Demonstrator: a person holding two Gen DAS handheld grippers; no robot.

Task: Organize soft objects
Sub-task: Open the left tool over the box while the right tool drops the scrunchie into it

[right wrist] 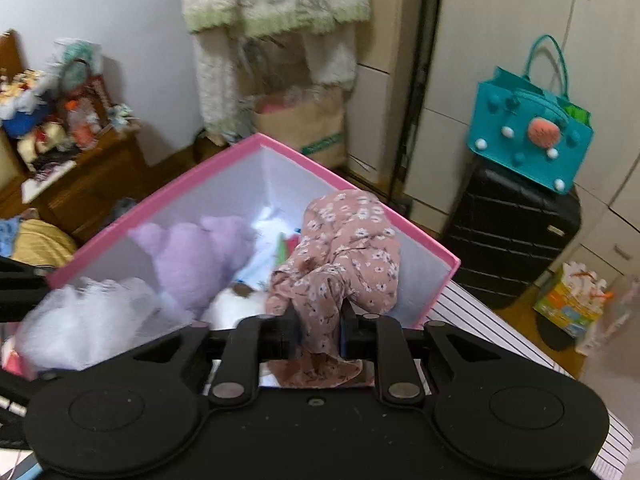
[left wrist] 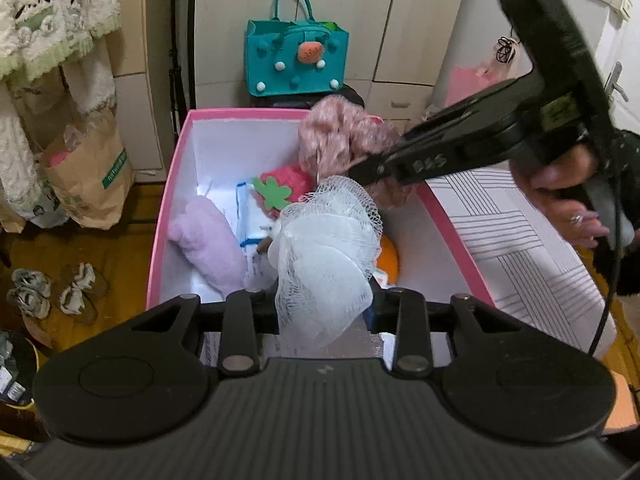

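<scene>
Left tool (left wrist: 325, 304): jaws pinching a white mesh bath pouf (left wrist: 326, 256). The pouf bulges up and forward from the fingers and hangs over the near end of the pink box (left wrist: 160, 248).

Right tool (right wrist: 319, 334): jaws pressed on a gathered fold of pink floral cloth (right wrist: 340, 256). The cloth rises ahead of the fingers as a crumpled bundle, its long axis running away from the tool and over the box's right-hand wall (right wrist: 420, 248); a short tail hangs below the jaws. Whether either grip has begun to slacken cannot be told from these views.

Box contents: a lilac plush toy (left wrist: 208, 240) lying along the left wall, a red strawberry plush with a green leaf (left wrist: 286, 188) toward the far end, white packets (left wrist: 250, 216) in the middle, and an orange item (left wrist: 390, 260) at the right, mostly hidden. The box rests on a striped bed cover (left wrist: 520, 248).

Judgement: both items are over the box opening, so the step in hand is release. The governing relation is vertical: each load is directly above the box interior. The pouf sits nearer the centre. The cloth straddles the right rim and may drape outside unless carried inward first.
</scene>
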